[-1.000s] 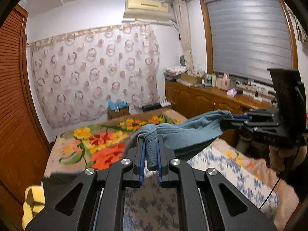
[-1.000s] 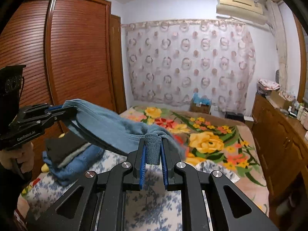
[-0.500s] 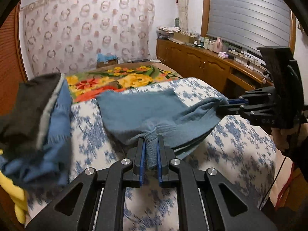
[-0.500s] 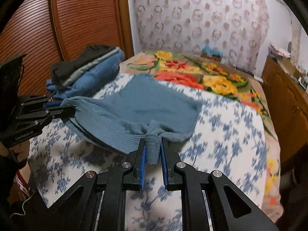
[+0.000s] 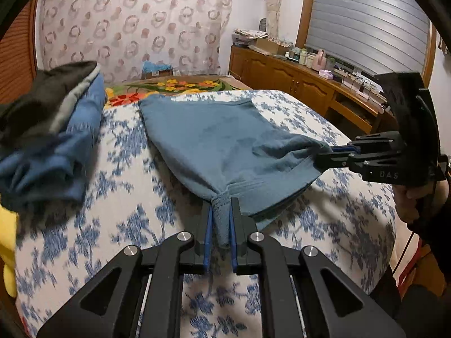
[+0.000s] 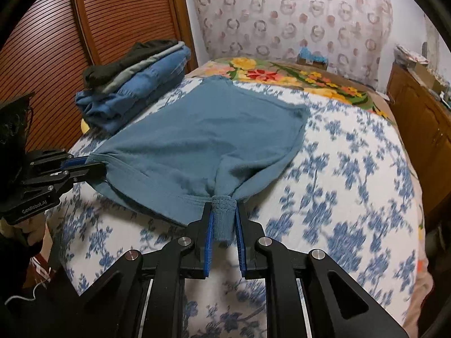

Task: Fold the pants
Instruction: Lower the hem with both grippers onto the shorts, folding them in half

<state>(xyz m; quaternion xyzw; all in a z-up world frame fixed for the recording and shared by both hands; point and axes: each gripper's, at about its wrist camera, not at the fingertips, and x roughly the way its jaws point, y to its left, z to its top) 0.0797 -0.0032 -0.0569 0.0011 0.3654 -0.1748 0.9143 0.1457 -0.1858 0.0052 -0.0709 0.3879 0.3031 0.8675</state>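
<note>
pants (image 5: 214, 140) near-edge corners clamped by left tongs (image 5: 220, 219), right tongs (image 6: 224, 217)

Bedspread (image 5: 118, 219) print smeared (motion blur); clothes pile (image 5: 48, 140) cut off.

Teal pants (image 5: 220, 140) on blue-flowered white bedspread (image 5: 126, 202)

A bedroom in a home.

A bed (image 6: 352, 169) with a blue-flowered white cover fills the room. Beyond its far end hangs a ring-patterned curtain (image 5: 135, 22). To one side of the bed stands a slatted wooden wardrobe (image 6: 112, 14); to the other, a low wooden cabinet (image 5: 296, 81) crowded with bottles under a window blind (image 5: 366, 28). Folded clothes (image 6: 135, 84) lie stacked on the bed.
</note>
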